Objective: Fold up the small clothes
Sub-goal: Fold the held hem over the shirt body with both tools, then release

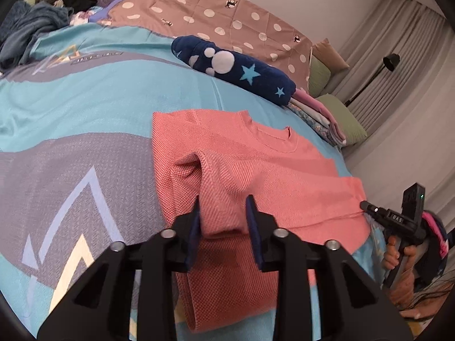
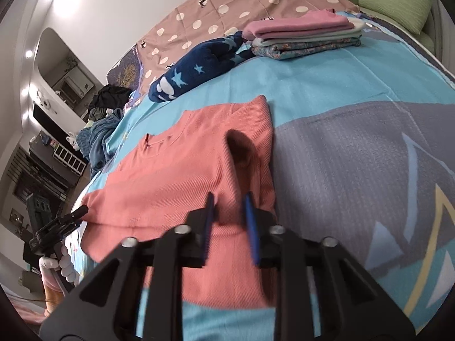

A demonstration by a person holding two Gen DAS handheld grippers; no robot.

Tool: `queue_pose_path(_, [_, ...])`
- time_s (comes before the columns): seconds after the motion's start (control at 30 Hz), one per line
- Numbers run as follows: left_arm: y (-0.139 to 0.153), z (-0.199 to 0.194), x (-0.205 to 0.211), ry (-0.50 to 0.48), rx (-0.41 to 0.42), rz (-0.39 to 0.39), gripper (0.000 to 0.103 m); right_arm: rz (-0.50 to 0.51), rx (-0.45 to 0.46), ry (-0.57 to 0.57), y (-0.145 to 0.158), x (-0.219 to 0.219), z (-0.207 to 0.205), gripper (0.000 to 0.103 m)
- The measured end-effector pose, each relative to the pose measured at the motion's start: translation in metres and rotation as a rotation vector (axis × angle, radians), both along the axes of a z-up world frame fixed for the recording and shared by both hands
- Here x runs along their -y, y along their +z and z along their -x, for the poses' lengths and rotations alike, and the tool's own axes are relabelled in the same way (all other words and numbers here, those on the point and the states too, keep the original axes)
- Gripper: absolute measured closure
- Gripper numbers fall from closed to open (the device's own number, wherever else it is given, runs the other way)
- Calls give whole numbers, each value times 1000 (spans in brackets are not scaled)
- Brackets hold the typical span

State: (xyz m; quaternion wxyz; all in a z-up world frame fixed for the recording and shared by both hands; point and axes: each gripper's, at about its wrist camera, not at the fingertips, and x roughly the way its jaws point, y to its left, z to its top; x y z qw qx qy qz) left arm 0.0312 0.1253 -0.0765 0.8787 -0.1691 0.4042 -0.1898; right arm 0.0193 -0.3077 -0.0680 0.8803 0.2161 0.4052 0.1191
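While the coral top (image 1: 256, 167) lies spread across the middle of the left wrist view on the blue and grey bedspread (image 1: 85, 108), the left gripper (image 1: 224, 207) sits low in the frame with a raised ridge of that fabric running up between its jaws. The blue pads (image 1: 250, 213) stand narrow, flanking the fold on both sides, though a true pinch is hard to confirm. Neckline points to the upper right of that view.

Over to the right wrist view: same story! The right gripper (image 2: 230, 207) is at lower centre, jaws narrow, a hump of the top (image 2: 176, 182) rising between the pads (image 2: 250, 216). Fabric looks bunched there; whether it is squeezed tight, I cannot tell.

At the far right edge of the left view, a hand (image 1: 398, 253) grips the other tool's handle. At the lower left of the right view, a hand (image 2: 62, 264) does likewise.

Behind the top, a navy star-print roll (image 1: 233, 68) lies at upper centre, with a folded stack (image 2: 304, 34) just beside it, pink on top. A polka-dot quilt (image 1: 213, 11) runs along the far side, and a heap of dark clothes (image 1: 42, 14) fills the upper left corner.
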Motion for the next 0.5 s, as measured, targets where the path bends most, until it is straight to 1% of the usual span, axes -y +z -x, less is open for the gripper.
queue_pose_path(0.03, [0,1,1,-4,2,-4,93,12,5,-4,2,-1,1,95])
queue_pose_path(0.07, [1,1,1,-8,4,5,95,21,12,-9,4,-2,3,96])
queue_pose_path(0.13, [7,1,0,-13,21,23,97,3,26,-2,9,-2,4,97])
queue_pose_path(0.23, [19,-5,1,-35,47,53,98,-34,51,35,19,-2,1,97])
queue_pose_path(0.3, [32,-18,1,-51,65,85,98,-50,72,69,30,-2,-10,97])
queue_pose_path(0.37, [44,-37,1,-56,91,108,98,-79,92,77,40,3,-28,97])
queue_pose_path(0.43, [51,-61,-2,-24,110,128,97,-121,102,58,48,10,-48,97])
queue_pose_path(0.5, [50,-88,-9,39,114,152,96,-138,105,16,49,18,-71,97])
